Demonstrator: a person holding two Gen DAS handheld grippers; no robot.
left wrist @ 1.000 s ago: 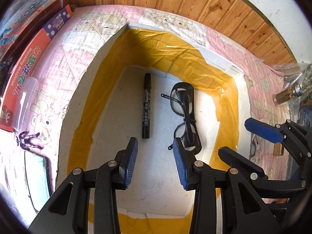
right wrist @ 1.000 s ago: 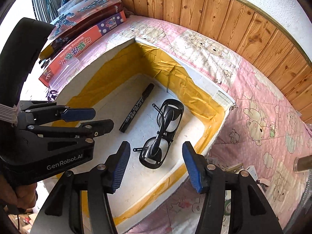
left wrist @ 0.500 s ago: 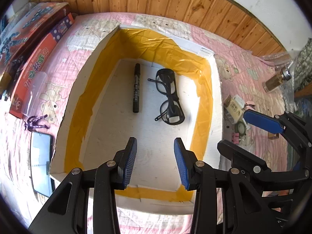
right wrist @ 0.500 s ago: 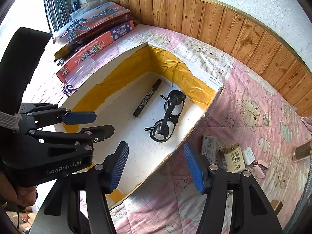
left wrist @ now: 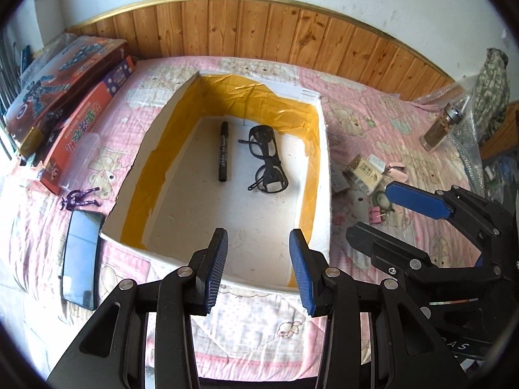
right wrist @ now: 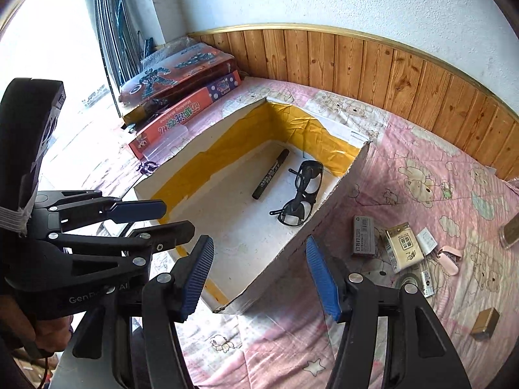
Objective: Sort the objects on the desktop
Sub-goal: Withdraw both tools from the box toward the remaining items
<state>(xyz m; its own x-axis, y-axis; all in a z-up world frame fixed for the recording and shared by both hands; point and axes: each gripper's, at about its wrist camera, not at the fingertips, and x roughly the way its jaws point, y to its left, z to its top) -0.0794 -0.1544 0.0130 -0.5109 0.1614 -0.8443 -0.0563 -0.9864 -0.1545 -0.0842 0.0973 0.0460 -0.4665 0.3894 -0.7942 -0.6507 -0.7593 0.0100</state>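
Both of your grippers were empty: the left gripper (left wrist: 258,267) sat at the bottom centre of its view with its fingers parted and nothing between them, and the right gripper (right wrist: 259,278) showed the same, fingers spread wider over the near corner of the box (right wrist: 301,236). The box filled the middle of both views, resting on the pink bed cover (left wrist: 253,327), and already held the marker (left wrist: 223,151) and the glasses (left wrist: 266,159), lying side by side but apart near its far wall. What remained, in my judgement, was the loose clutter outside. In the right view, lower right, a grey pack (right wrist: 363,236), a tissue pack (right wrist: 404,246) and a pink clip (right wrist: 449,256) were bunched together, with a small tan block (right wrist: 486,324) further down. In the left view, at left, a phone (left wrist: 81,254) lay flat just beside the box, with a purple figure (left wrist: 79,197) above it. The main risks looked like these: closing on the crowded cluster could catch two items at once or knock a neighbour away; the phone, thin and flat on soft fabric, could slip from the fingers or you could pinch the cover with it; and since the two grippers sat close together, reaching across could make them collide. Dropping anything hard on the glasses could scratch them.
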